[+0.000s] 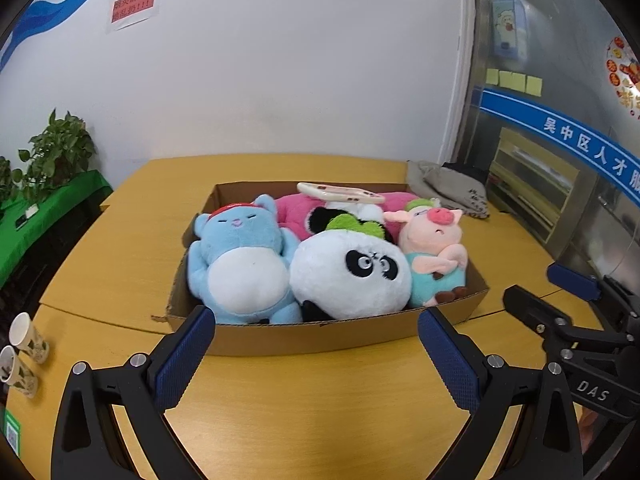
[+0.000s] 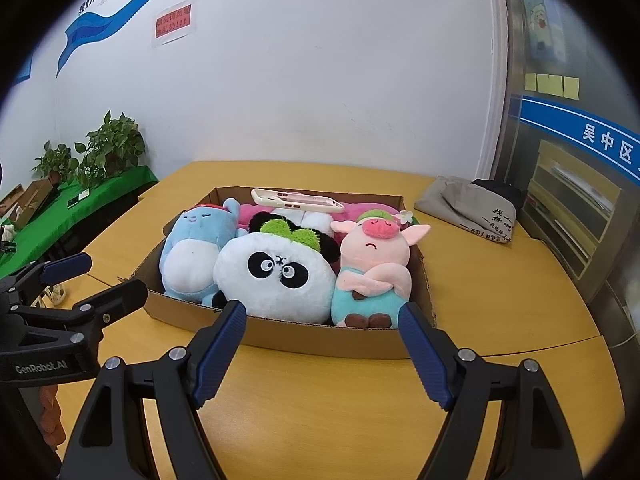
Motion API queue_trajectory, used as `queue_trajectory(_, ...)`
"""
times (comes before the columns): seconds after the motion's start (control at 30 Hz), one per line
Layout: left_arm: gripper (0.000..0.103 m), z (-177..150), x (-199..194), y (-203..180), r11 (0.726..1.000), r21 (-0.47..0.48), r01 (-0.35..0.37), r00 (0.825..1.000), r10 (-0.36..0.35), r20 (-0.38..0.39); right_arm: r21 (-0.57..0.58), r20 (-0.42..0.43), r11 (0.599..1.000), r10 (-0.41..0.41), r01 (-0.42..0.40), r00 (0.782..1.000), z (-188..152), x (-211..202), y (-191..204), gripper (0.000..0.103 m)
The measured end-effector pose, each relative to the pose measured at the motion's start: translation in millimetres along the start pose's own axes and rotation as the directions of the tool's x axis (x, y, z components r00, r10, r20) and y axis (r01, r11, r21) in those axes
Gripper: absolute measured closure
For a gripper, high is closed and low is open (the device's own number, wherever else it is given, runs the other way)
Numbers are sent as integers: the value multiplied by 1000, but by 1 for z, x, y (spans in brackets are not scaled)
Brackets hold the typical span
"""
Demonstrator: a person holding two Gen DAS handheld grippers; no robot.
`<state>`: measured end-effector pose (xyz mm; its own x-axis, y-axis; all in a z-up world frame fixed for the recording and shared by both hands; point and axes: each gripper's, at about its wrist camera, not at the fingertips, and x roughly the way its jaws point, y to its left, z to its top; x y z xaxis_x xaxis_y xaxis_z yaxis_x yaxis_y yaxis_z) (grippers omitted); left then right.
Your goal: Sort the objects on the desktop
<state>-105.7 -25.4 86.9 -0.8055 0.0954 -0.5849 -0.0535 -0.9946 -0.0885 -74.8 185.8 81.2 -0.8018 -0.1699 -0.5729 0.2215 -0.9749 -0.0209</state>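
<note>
Brown cardboard tray (image 2: pixel 320 338) sits mid-counter (image 2: pixel 320 420), packed full. Counted inside: one blue plush (image 2: pixel 192 252) at the tray's left end, one panda plush (image 2: pixel 276 280) at its front middle, one pig plush (image 2: pixel 372 272) at its right end, one pink plush (image 1: pixel 296 212) mostly buried toward the tray's back wall, and one white phone case (image 2: pixel 296 201) lying on top there. Four toys, one case.

Judgement: the sorting looks done or nearly so; no loose task item shows on the counter around the tray.

Left gripper (image 1: pixel 316 332) and right gripper (image 2: pixel 322 322) both hover just short of the tray's front wall, jaws spread wide, nothing between them.

Beyond the tray: one grey folded bag (image 2: pixel 468 208) off its far right corner, two paper cups (image 1: pixel 24 354) off its left, potted plants (image 2: pixel 112 148) on a green-covered side table (image 2: pixel 80 208) further left.
</note>
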Motion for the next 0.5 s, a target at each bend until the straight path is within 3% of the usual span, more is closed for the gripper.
queue_trajectory(0.17, 0, -5, 0, 6, 997, -36, 61, 998, -61, -2, -3, -2, 1000, -3, 3, 1000, -3, 0, 0, 25)
queue_trajectory(0.5, 0, -15, 5, -3, 1000, 13, -18, 999, 18, -27, -9, -11, 1000, -13, 13, 1000, -8, 1, 2, 25)
